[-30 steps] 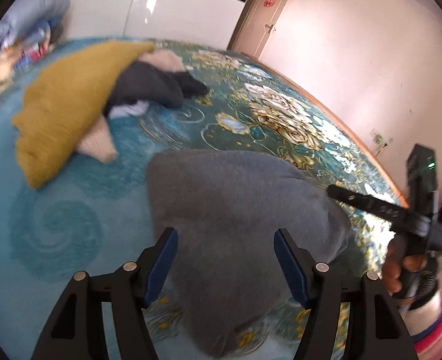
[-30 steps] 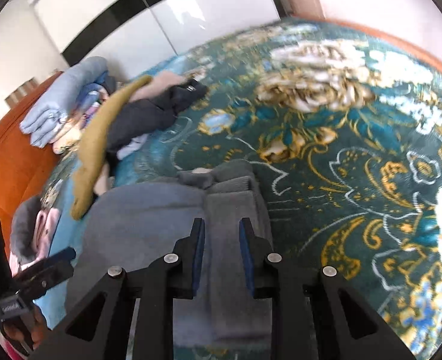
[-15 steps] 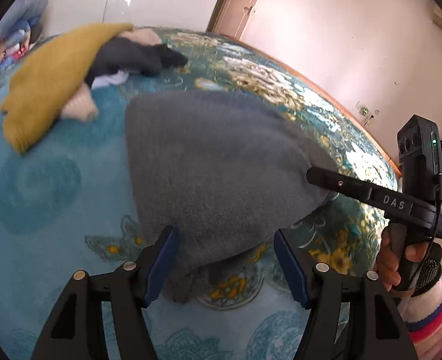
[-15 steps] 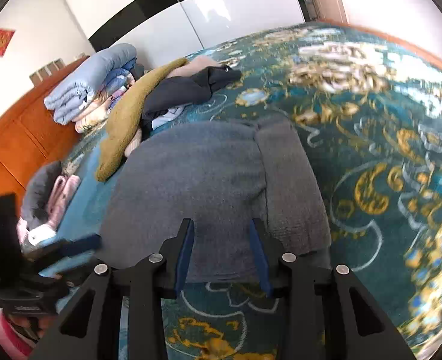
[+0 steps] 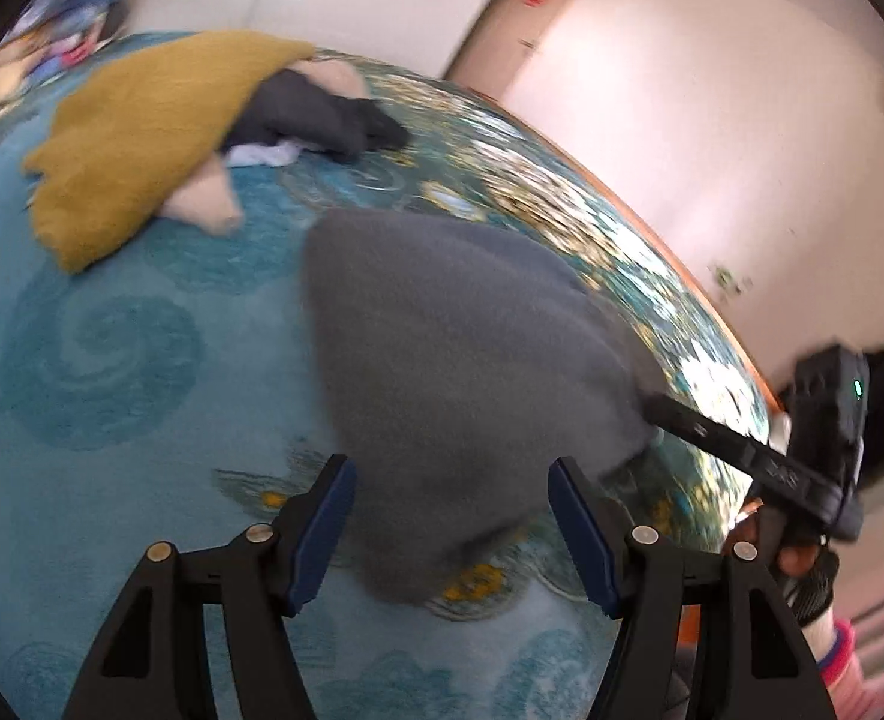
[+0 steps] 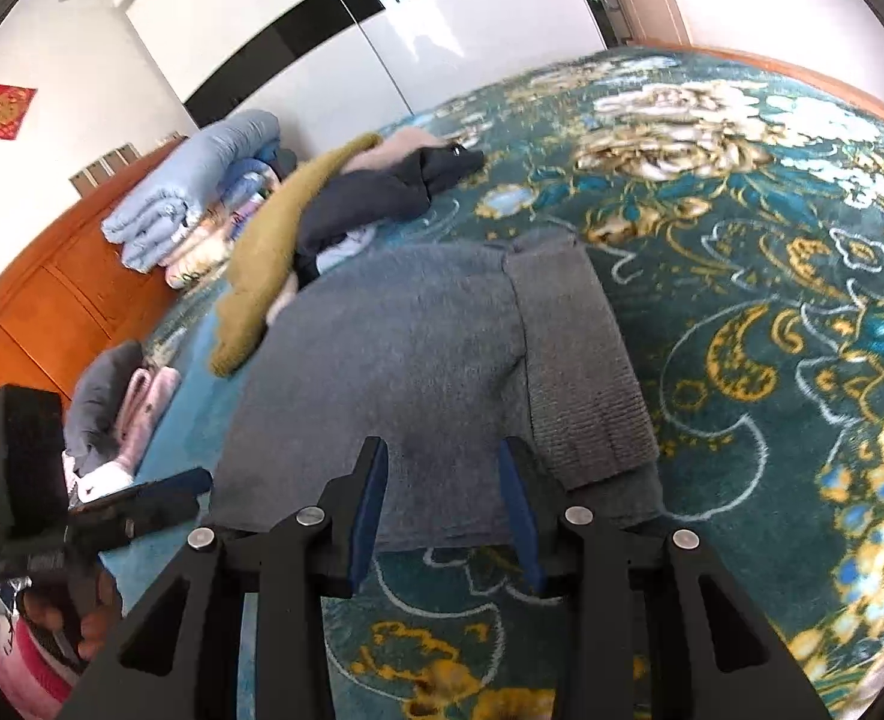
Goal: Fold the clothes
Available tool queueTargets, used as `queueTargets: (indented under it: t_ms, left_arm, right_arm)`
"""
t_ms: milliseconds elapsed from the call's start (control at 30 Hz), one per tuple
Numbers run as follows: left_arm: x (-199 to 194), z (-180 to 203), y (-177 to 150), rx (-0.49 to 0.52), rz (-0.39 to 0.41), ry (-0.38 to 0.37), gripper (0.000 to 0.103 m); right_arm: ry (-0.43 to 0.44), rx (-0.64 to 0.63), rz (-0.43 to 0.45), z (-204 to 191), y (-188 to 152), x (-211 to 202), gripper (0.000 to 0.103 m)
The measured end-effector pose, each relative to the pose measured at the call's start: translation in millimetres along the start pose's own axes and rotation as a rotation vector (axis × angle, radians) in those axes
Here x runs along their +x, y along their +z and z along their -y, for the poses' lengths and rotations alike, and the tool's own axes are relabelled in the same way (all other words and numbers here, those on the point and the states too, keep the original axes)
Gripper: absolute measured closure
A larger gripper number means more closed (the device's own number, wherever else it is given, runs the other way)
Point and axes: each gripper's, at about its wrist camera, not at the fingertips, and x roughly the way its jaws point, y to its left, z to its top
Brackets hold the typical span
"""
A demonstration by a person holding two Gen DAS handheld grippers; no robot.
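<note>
A grey knit sweater (image 5: 460, 354) lies spread flat on the teal patterned bedspread (image 5: 100, 396); in the right wrist view (image 6: 394, 372) one sleeve (image 6: 580, 360) is folded over its right side. My left gripper (image 5: 451, 528) is open and empty, hovering over the sweater's near edge. My right gripper (image 6: 442, 510) is open and empty above the sweater's hem. The right gripper also shows in the left wrist view (image 5: 742, 456), its tip at the sweater's right edge. The left gripper shows at the lower left of the right wrist view (image 6: 142, 504).
A pile of unfolded clothes with a mustard sweater (image 5: 148, 126) and dark garments (image 5: 316, 114) lies farther back on the bed. Folded blankets (image 6: 190, 198) sit against an orange wooden headboard (image 6: 40, 312). Folded clothes (image 6: 118, 408) lie at the left edge.
My right gripper has opened, from nearly shut one second ago, and pulled back to the sweater's hem. The sweater now lies flat. The left gripper has stayed open and shifted slightly over the near edge.
</note>
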Motion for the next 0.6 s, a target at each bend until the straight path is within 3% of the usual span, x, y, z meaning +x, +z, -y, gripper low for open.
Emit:
queueTargets:
  t_ms: [167,233,267,300,333,500,600]
  left_arm:
    - [13.4,-22.4,0.2,-0.109,-0.045,0.020,0.032]
    - [19.7,-25.9,4.1,-0.130,-0.056,0.012,0.030]
    - [22.9,-26.2,6.2,-0.137,-0.057,0.007,0.029]
    - [26.1,-26.4,8.4,-0.142,-0.059,0.003,0.026]
    - [29.3,-26.2,10.7,-0.146,-0.061,-0.001,0.024]
    - [53.7,-22.8,28.6,-0.157,-0.102,-0.026,0.019]
    - [67.5,-17.9,35.5,-0.152,-0.132,-0.048,0.016]
  right_arm:
    - [0.043,0.051,0.046,11.7,3.6,-12.5,0.063]
    - [0.019,0.043,0.092,13.1,8.1,-21.9,0.054]
    - [0.007,0.042,0.098,15.6,11.2,-23.3,0.041]
    - [-0.009,0.051,0.094,21.3,14.2,-22.5,0.037]
    - [-0.022,0.060,0.089,27.2,17.2,-21.4,0.037]
    - [0.077,0.233,-0.024,73.0,30.8,4.8,0.037]
    - [0.068,0.291,-0.072,92.9,40.9,21.7,0.037]
